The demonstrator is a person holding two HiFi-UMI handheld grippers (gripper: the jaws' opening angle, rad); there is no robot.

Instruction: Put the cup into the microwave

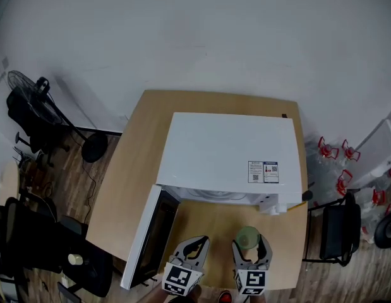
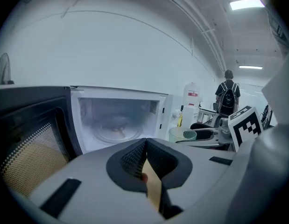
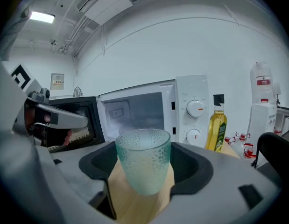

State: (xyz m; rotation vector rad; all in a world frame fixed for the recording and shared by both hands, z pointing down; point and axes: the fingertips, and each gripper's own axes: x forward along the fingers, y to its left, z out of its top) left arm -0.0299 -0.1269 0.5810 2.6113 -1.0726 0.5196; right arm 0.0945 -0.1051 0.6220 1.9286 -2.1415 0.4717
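White wall (image 1: 195,30) plain, fills upper head view. Wood-plank floor (image 1: 69,182) on both sides of light wooden counter (image 1: 129,188). Black standing fan (image 1: 24,84) at left by wall, its round base (image 1: 94,148) near counter edge. Black office chair (image 1: 37,238) lower left; second black chair (image 1: 337,229) at right, close to counter. Clear jugs with red handles (image 1: 331,150) on floor at right. Ceiling light panels (image 2: 247,3) lit; pipes (image 2: 205,31) run along ceiling. Person with backpack (image 2: 227,94) far off, back turned.

Cup (image 1: 248,237) before microwave (image 1: 227,150), on table (image 1: 129,188)
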